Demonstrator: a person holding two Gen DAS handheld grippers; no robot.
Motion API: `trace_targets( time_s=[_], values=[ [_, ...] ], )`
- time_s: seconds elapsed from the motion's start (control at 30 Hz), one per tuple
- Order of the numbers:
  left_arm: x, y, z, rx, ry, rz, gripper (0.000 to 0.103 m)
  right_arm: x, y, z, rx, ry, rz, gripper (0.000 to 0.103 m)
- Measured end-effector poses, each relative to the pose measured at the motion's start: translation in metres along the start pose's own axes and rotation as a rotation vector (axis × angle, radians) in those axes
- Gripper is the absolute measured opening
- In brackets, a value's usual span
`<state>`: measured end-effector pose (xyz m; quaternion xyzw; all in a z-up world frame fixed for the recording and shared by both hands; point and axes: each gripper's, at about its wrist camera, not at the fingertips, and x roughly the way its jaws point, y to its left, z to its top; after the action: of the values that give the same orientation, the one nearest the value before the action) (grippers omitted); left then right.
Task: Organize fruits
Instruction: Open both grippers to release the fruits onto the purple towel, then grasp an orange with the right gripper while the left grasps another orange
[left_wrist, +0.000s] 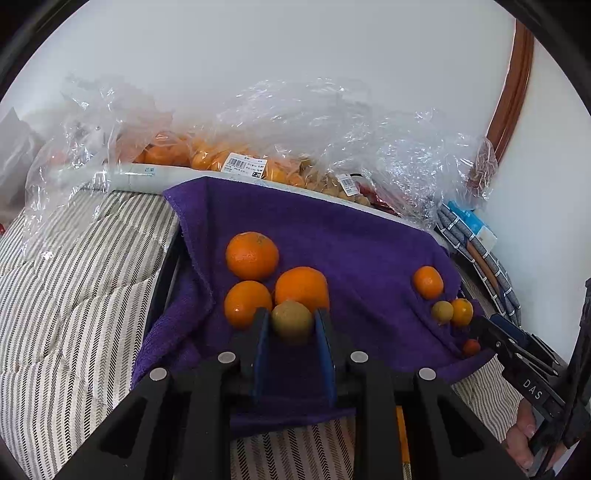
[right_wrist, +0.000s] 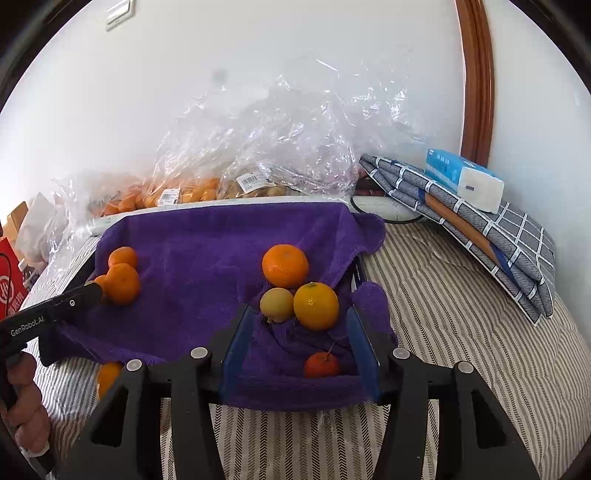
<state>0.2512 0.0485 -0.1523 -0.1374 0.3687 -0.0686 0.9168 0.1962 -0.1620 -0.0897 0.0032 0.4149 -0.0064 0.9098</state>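
Observation:
A purple towel (left_wrist: 354, 236) (right_wrist: 207, 251) lies over a tray on the bed. My left gripper (left_wrist: 291, 321) is shut on a yellow-green fruit (left_wrist: 292, 322), next to three oranges (left_wrist: 252, 255) at the towel's left. At the right lie an orange (right_wrist: 285, 266), a yellow orange (right_wrist: 316, 305), a yellow-green fruit (right_wrist: 277, 305) and a small red fruit (right_wrist: 322, 364). My right gripper (right_wrist: 299, 325) is open, its fingers on either side of this group, holding nothing. It also shows in the left wrist view (left_wrist: 480, 328).
Clear plastic bags of oranges (left_wrist: 236, 162) and brown fruit (right_wrist: 255, 190) lie behind the towel by the wall. A folded checked cloth (right_wrist: 480, 221) with a tissue pack (right_wrist: 461, 179) is at the right. The striped bedcover (left_wrist: 74, 295) surrounds the towel.

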Motion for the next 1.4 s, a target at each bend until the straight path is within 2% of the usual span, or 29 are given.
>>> trace_targets(
  time_s=[0.2,0.43,0.7,0.87,0.97,1.13,1.27,1.33,1.4],
  values=[
    [-0.005,0.002,0.001,-0.017,-0.009,-0.029,0.040,-0.011,0.009,-0.004,-0.012,0.008,-0.009,0.053],
    [-0.024,0.011,-0.001,-0.045,-0.061,-0.021,0.050,-0.038,0.024,-0.013,-0.002,0.017,0.030,0.053],
    [-0.062,0.041,-0.013,-0.109,-0.129,0.015,0.052,-0.055,0.054,-0.033,-0.041,0.068,0.076,0.053],
    [-0.077,0.056,-0.021,-0.087,-0.139,0.072,0.052,-0.057,0.077,-0.045,-0.092,0.100,0.131,0.053],
    [-0.079,0.064,-0.023,-0.108,-0.130,0.074,0.052,-0.048,0.091,-0.049,-0.129,0.126,0.143,0.053],
    [-0.077,0.066,-0.024,-0.119,-0.121,0.076,0.052,-0.028,0.102,-0.053,-0.142,0.192,0.165,0.046],
    [-0.074,0.061,-0.026,-0.095,-0.113,0.074,0.052,-0.014,0.106,-0.056,-0.161,0.231,0.179,0.045],
    [-0.073,0.058,-0.027,-0.075,-0.111,0.086,0.052,-0.012,0.107,-0.057,-0.167,0.235,0.170,0.035],
    [-0.073,0.056,-0.027,-0.065,-0.107,0.084,0.052,-0.012,0.105,-0.057,-0.164,0.233,0.183,0.035]
  ],
)
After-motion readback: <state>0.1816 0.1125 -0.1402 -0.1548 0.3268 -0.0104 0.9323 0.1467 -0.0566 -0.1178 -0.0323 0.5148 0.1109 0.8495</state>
